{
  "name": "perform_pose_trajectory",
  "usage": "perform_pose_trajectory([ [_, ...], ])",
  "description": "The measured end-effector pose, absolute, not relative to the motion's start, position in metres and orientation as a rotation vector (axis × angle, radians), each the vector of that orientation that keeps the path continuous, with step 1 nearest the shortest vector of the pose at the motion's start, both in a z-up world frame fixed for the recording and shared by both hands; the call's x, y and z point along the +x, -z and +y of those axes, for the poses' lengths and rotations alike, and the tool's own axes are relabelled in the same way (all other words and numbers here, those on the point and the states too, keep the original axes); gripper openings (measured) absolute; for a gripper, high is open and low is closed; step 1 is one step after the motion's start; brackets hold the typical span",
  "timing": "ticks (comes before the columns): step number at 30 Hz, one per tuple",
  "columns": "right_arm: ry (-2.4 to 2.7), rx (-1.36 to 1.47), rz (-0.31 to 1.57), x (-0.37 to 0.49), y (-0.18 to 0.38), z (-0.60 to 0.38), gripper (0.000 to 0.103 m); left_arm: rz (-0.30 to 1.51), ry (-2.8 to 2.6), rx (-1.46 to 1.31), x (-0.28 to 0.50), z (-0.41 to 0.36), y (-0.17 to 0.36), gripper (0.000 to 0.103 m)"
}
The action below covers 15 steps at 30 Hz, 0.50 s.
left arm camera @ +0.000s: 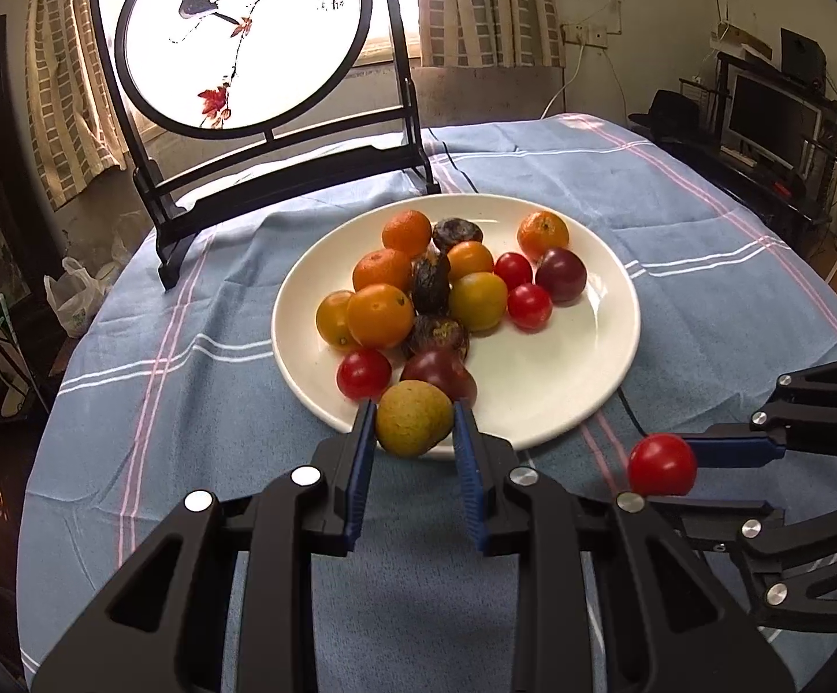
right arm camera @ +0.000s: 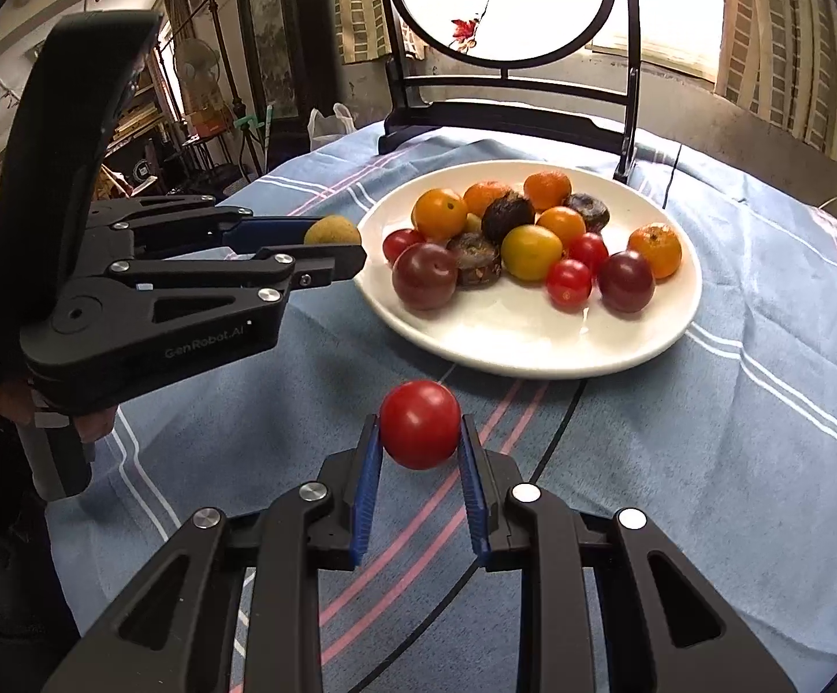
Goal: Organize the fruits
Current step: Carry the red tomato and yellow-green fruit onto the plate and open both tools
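A white plate [left arm camera: 562,387] on the blue striped tablecloth holds several fruits: oranges, yellow and red cherry tomatoes, dark plums and wrinkled dark fruits. It also shows in the right wrist view [right arm camera: 534,341]. My left gripper [left arm camera: 413,417] is shut on a round yellow-green fruit [left arm camera: 412,417] held at the plate's near rim; this fruit also shows in the right wrist view [right arm camera: 331,230]. My right gripper [right arm camera: 421,424] is shut on a red cherry tomato [right arm camera: 420,423], held above the cloth in front of the plate; it also shows in the left wrist view [left arm camera: 662,465].
A dark wooden stand with a round bird painting [left arm camera: 245,34] stands at the table's back. A thin black cable [right arm camera: 557,433] runs across the cloth [left arm camera: 187,404] under the plate. Furniture, a monitor [left arm camera: 770,115] and curtains surround the table.
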State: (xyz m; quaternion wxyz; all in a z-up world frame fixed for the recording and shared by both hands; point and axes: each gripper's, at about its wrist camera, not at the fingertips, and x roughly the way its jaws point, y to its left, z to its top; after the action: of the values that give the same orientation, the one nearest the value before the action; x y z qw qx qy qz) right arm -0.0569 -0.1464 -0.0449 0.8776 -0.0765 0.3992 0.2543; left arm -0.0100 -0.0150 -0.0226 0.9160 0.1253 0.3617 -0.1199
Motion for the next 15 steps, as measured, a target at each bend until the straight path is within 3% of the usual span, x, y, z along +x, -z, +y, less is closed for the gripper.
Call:
perform_pose_trajectory([
  [15, -0.428, -0.108, 0.741, 0.022, -0.002, -0.166, 0.028, 0.668, 0.191, 0.258, 0.049, -0.032, -0.004, 0.026],
])
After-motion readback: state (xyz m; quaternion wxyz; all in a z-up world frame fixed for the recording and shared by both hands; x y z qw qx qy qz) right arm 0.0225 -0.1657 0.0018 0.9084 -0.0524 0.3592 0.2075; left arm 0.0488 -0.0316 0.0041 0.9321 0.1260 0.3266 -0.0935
